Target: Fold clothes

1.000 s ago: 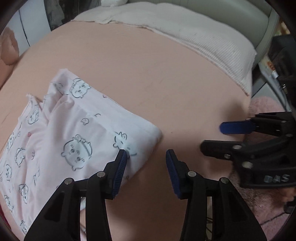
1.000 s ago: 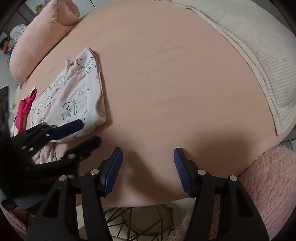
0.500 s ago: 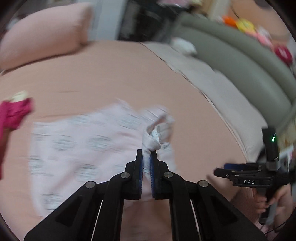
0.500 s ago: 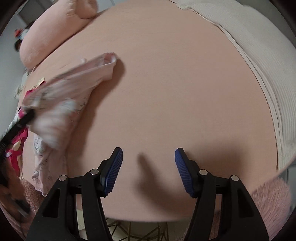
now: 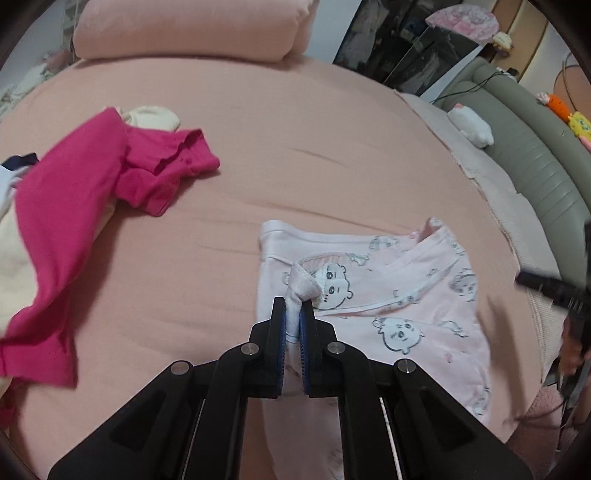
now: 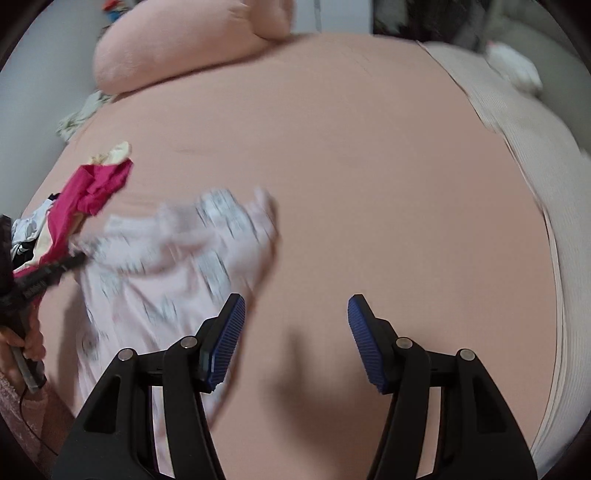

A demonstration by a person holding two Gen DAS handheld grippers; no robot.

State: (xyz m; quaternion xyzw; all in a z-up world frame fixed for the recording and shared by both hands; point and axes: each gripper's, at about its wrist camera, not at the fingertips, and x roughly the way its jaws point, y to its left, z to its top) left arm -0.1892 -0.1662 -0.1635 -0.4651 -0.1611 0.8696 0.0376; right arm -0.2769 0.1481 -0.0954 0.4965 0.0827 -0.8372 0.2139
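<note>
A pale pink garment with cartoon faces (image 5: pixel 399 295) lies on the pink bed sheet (image 5: pixel 295 147). My left gripper (image 5: pixel 294 317) is shut on a bunched white corner of it, pinched between the blue pads. The same garment shows blurred in the right wrist view (image 6: pixel 177 258), left of my right gripper (image 6: pixel 295 332), which is open and empty above bare sheet. The left gripper shows at the left edge of that view (image 6: pixel 44 273).
A magenta garment (image 5: pixel 92 192) lies to the left on a heap with cream clothes (image 5: pixel 151 116). A pink bolster pillow (image 5: pixel 192 26) lies at the head. A white waffle blanket (image 6: pixel 535 177) runs along the right side, by a grey sofa (image 5: pixel 535 147).
My left gripper shut on the garment's corner and swung it round, lifting the folded garment and dragging it. The right gripper stayed open and turned to face up the bed.
</note>
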